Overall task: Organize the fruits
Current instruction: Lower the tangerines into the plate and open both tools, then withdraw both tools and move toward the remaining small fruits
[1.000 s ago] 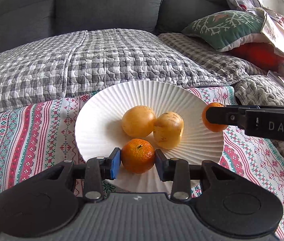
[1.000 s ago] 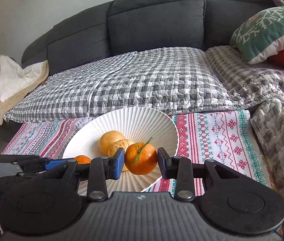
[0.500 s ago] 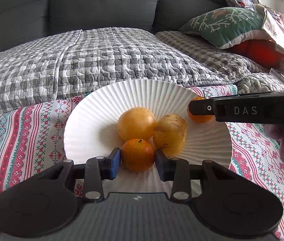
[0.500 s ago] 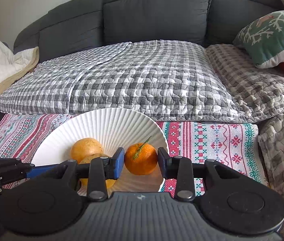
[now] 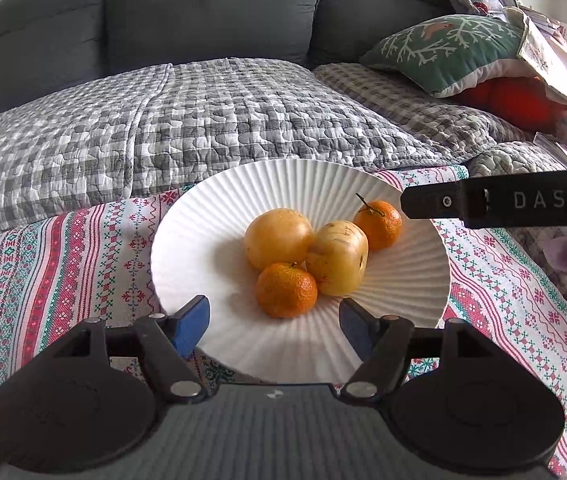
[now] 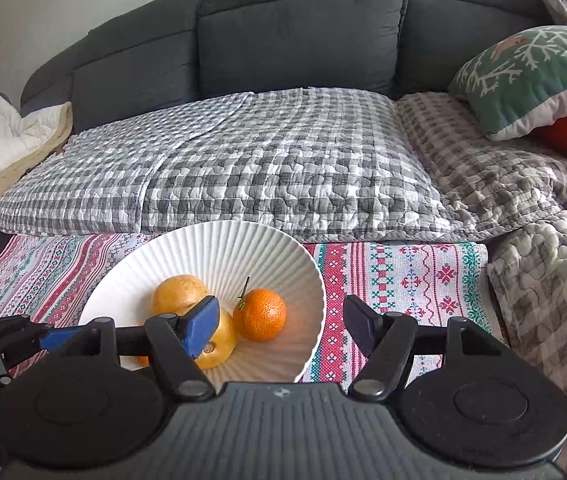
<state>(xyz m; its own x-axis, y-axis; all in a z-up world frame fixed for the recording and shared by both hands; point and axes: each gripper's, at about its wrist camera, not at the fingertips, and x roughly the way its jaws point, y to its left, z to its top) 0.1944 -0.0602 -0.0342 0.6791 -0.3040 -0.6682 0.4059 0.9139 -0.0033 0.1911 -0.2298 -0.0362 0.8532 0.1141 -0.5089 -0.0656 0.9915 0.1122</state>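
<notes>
Orange tangerines (image 5: 286,290) on ribbed white plate (image 5: 203,216).

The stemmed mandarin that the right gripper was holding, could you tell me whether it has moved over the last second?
Yes. The stemmed mandarin is now released and rests inside the white plate, farther from the open right gripper.

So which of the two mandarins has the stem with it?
The far mandarin, lying beside the right gripper: a thin stem sticks up from it. The near mandarin, by the left gripper, has none.

plate (image 5: 211,200): white, ribbed | fruit: two mandarins (image 5: 286,290), two yellow fruits (image 5: 279,237), clustered, touching
</notes>
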